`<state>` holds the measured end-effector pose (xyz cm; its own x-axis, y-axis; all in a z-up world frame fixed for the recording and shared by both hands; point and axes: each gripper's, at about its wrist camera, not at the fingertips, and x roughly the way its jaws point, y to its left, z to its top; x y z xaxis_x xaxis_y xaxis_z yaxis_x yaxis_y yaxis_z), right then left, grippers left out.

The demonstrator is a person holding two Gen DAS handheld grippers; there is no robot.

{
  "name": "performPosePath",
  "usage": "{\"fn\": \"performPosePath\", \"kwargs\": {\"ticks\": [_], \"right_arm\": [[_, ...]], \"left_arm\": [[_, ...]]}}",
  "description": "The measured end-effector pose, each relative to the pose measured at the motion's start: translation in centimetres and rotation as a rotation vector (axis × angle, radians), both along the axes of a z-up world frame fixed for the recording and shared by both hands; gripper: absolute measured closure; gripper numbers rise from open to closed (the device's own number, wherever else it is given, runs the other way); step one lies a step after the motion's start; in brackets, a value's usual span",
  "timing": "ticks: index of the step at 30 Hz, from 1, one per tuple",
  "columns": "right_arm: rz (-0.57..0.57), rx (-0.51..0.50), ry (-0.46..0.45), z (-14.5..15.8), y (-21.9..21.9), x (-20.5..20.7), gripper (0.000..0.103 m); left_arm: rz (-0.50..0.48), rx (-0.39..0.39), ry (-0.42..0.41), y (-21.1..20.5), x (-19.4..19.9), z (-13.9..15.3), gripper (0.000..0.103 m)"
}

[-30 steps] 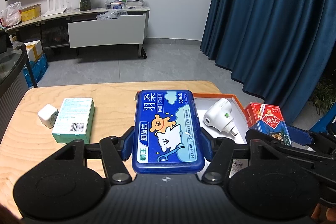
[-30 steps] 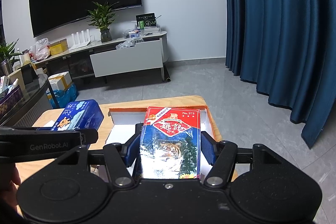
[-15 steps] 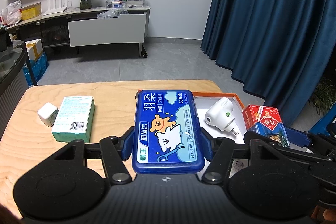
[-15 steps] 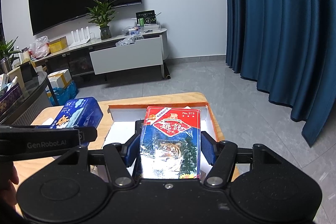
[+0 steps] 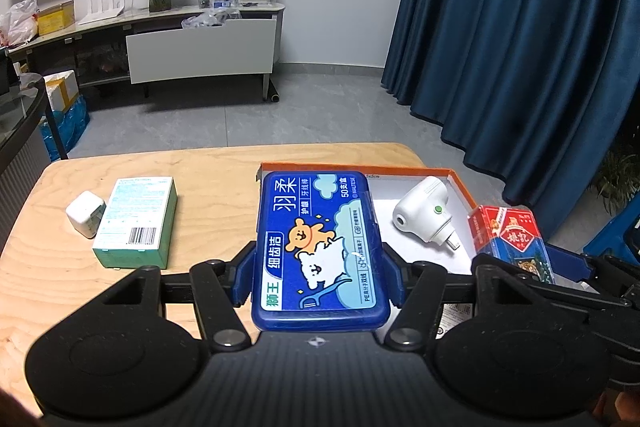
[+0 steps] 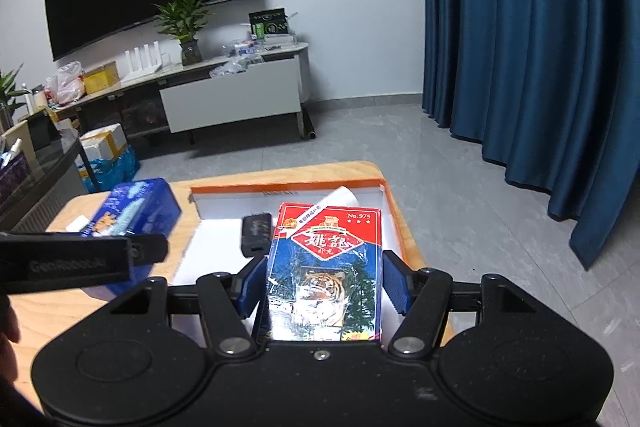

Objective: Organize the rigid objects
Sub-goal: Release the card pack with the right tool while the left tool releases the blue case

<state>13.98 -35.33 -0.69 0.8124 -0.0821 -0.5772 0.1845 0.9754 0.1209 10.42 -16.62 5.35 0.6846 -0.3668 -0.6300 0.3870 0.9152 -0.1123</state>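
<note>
My left gripper [image 5: 318, 273] is shut on a blue floss-pick box [image 5: 318, 251] and holds it over the left edge of the orange-rimmed white tray [image 5: 460, 183]. My right gripper [image 6: 324, 283] has opened; its pads stand apart from the red and blue tiger card box [image 6: 324, 267], which sits in the tray [image 6: 288, 183]. The card box also shows in the left wrist view [image 5: 510, 241]. A white plug-in device [image 5: 426, 213] lies in the tray. A black stick-shaped item [image 6: 256, 231] lies in the tray beside the card box.
A mint green box [image 5: 136, 223] and a small white charger cube [image 5: 85, 213] lie on the wooden table [image 5: 208, 171] to the left. The table's far edge drops to a grey floor; blue curtains hang at the right.
My right gripper has opened and let go of the card box, which now rests lower in the tray. The left gripper with the blue box has barely moved.
</note>
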Motion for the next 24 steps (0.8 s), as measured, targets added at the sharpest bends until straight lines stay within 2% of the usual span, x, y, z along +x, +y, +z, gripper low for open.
{"fn": "performPosePath", "kwargs": {"ticks": [18, 24], "right_arm": [[0.005, 0.005, 0.045, -1.5, -0.7, 1.8, 0.029], [0.012, -0.027, 0.014, -1.4, -0.8, 2.2, 0.019]], "left_arm": [[-0.047, 0.016, 0.021, -1.2, 2.0, -0.9, 0.041], [-0.057, 0.024, 0.043, -1.8, 2.8, -1.4, 0.041]]}}
